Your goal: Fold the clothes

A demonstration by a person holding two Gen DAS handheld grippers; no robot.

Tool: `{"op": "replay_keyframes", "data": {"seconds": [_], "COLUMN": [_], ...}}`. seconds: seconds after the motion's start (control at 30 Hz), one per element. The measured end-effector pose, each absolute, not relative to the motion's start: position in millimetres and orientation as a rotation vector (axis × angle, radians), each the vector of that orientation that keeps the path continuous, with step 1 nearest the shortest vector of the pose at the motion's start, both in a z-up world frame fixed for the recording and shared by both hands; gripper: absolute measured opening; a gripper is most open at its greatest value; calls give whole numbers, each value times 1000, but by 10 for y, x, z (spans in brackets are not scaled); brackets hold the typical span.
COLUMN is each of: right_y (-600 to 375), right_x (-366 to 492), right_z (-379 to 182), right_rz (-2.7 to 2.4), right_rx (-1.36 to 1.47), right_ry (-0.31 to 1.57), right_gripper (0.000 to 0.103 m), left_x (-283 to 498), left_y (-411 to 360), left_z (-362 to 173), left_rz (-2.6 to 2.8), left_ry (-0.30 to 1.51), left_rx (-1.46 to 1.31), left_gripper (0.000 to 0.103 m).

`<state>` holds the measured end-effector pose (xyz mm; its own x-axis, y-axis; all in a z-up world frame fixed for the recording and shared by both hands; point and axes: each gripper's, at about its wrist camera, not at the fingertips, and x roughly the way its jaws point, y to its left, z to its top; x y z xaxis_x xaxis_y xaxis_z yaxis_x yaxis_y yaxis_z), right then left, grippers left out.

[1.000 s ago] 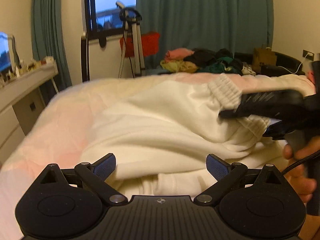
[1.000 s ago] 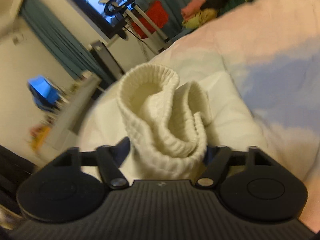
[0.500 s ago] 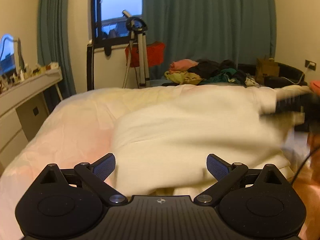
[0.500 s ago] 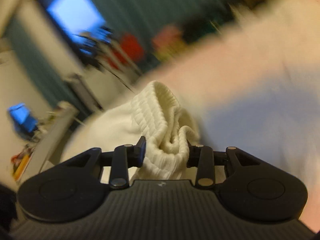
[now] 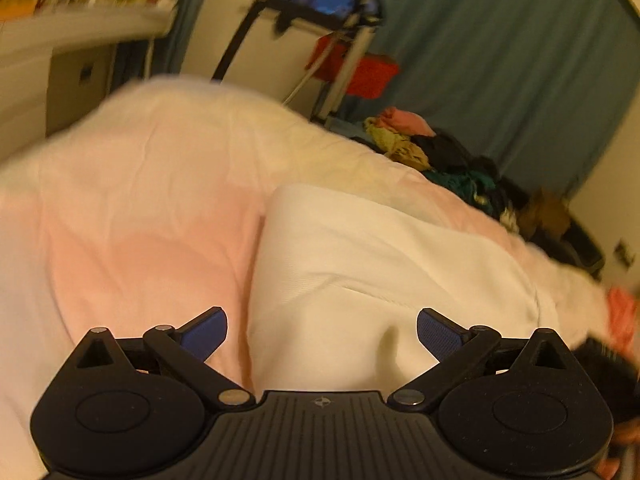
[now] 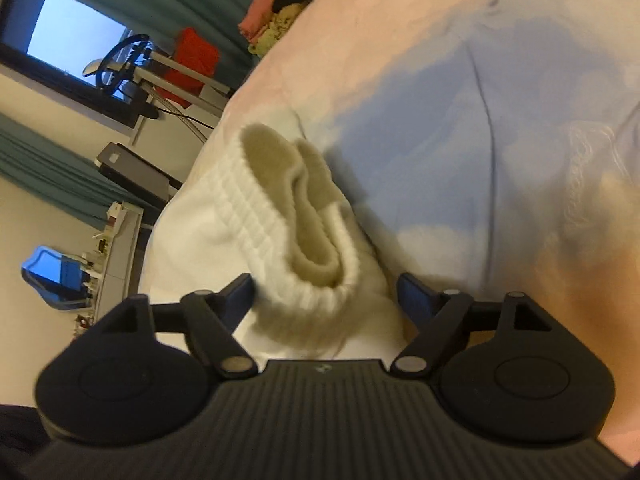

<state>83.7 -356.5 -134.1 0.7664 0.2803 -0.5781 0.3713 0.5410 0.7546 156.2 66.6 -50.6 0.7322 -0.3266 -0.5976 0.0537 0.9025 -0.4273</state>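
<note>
A white sweatshirt (image 5: pixel 360 272) lies on a bed covered by a pale pink and blue duvet (image 5: pixel 132 240), folded over into a soft, thick slab with a rounded fold edge toward the left of the left wrist view. The left gripper (image 5: pixel 322 334) hovers just above the near part of the garment with its jaws wide apart and nothing between them. In the right wrist view, the right gripper (image 6: pixel 325 294) has just been opening: its jaws stand apart on either side of the ribbed cuff (image 6: pixel 288 216), which sits bunched and doubled over between them, no longer pinched, though the left pad may still brush the knit. The step in hand appears to be letting go of the cuff after laying the sleeve across the body. To do it well, the right gripper should back straight away from the cuff so the ribbing does not snag and drag the fold open. The cuff probably needs flattening. A heap of other clothes (image 5: pixel 432 152) waits at the far side of the bed, near dark teal curtains (image 5: pixel 500 60).
</note>
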Motion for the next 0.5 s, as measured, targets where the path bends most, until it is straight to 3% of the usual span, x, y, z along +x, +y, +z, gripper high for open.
{"op": "replay_keyframes", "data": {"seconds": [0.2,0.37,0.5], "right_y": [-3455,-3130,-3022], "right_x": [899,857,919], "right_z": [-1444,-1131,-1147], "right_rz": [-8,63,15], "right_rx": [1015,791,689], "right_ry": [755,655,698], "right_gripper": [84,83,59], "left_x": [1801,1894,1877], "left_y": [947,1079,1100], "left_z": [-770,-915,-967], "left_rz": [-246,-264,-292], "left_ry": [816,832,816], "left_rx": [-611,-682,-663], "left_gripper": [102,100,96]}}
